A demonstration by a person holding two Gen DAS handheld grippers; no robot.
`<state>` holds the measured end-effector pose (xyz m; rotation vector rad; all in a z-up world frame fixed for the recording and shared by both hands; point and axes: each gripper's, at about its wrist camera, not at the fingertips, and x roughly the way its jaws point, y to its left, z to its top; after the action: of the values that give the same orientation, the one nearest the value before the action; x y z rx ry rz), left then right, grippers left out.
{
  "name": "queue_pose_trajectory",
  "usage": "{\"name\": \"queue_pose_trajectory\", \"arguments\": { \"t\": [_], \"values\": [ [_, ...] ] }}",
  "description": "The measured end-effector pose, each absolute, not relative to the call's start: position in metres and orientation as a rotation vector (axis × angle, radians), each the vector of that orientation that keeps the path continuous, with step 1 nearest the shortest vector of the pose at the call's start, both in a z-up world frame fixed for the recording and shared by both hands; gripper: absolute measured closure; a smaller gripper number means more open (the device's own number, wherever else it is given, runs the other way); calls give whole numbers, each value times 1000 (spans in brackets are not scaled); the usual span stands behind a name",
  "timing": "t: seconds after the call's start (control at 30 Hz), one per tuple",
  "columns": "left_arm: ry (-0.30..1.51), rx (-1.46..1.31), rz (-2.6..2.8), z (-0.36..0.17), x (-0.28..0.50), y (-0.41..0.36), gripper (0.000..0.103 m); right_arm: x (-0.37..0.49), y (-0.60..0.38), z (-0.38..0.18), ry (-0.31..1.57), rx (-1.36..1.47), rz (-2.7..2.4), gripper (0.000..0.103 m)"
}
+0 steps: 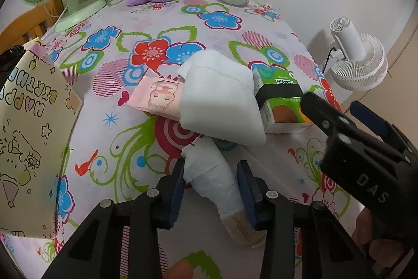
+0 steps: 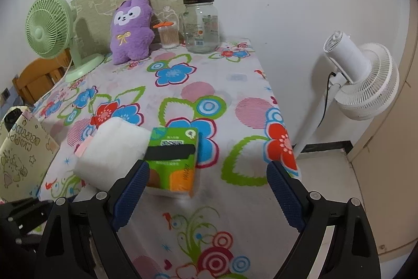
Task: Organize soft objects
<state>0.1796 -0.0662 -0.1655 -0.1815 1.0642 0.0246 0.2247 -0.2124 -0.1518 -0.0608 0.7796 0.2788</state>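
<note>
Left gripper (image 1: pixel 211 187) nearest, blue pads closed on a white wrapped roll (image 1: pixel 216 174) lying on the floral tablecloth (image 1: pixel 125 148); beyond it a white folded pad (image 1: pixel 222 98) overlaps a pink tissue pack (image 1: pixel 156 96) and touches a green tissue pack (image 2: pixel 172 161); right gripper (image 2: pixel 206 190) jaws wide apart, nothing held, left pad beside the green pack; purple plush (image 2: pixel 130 30) at far edge.

Behind the glass jar (image 2: pixel 200 26) is the wall, with the cotton swabs (image 2: pixel 168 35) left of it, a green fan (image 2: pixel 49 28) far left, and a white fan (image 2: pixel 365 80) right.
</note>
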Motion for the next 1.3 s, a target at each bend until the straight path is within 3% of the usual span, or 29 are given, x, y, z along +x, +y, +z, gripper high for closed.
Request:
{"name": "queue_pose_trajectory", "arguments": {
  "t": [0.83, 0.93, 1.0, 1.07, 1.3],
  "values": [
    [1048, -150, 49, -165, 181, -58, 64, 245, -178, -176, 865, -133, 289, 12],
    [1048, -148, 49, -165, 181, -58, 63, 246, -178, -178, 881, -111, 317, 21],
    [1048, -147, 48, -165, 181, -58, 64, 247, -175, -179, 897, -116, 331, 37],
    [1048, -147, 48, -165, 181, -58, 63, 248, -172, -182, 909, -122, 340, 44],
    [1051, -149, 47, -165, 181, -57, 64, 247, -172, -181, 905, -133, 321, 49]
  ]
}}
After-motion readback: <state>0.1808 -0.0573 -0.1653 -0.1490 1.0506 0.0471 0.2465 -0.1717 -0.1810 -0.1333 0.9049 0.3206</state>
